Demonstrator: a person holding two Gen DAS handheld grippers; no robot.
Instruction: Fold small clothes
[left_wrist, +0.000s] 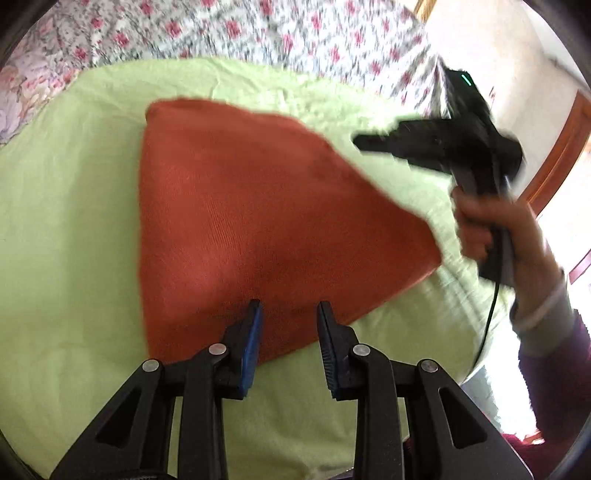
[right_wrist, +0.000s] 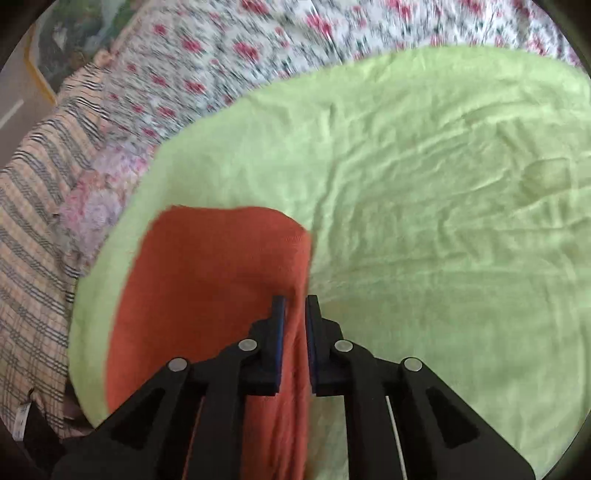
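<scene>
Your right gripper (right_wrist: 295, 301) is pinching down on the orange knit garment (right_wrist: 207, 280): a fold of its right edge is running up between the two blue pads, and the jaws are standing almost together on it. From the left wrist camera that same right gripper (left_wrist: 364, 142) is showing as a blurred black shape off the garment's far right edge, with your right hand (left_wrist: 491, 229) wrapped around its handle, a purple sleeve (left_wrist: 554, 354) with a grey cuff behind it and a black cable (left_wrist: 487, 317) trailing down from the grip.

Your left gripper (left_wrist: 290, 304) is hovering at the garment's (left_wrist: 258, 206) near edge with its jaws parted. The orange fabric is showing in the gap between the fingertips, but the blue pads are not pressing on it, so that side is gripping nothing.

The garment itself is lying spread across the light green sheet (right_wrist: 424, 184), which is wrinkled and extending well out to the garment's right. Beyond the sheet, on the garment's far side, a white cover with red flowers (right_wrist: 229, 55) is running across the bed. To the garment's left, past the sheet's edge, a plaid striped cloth (right_wrist: 33, 229) is lying bunched.
</scene>
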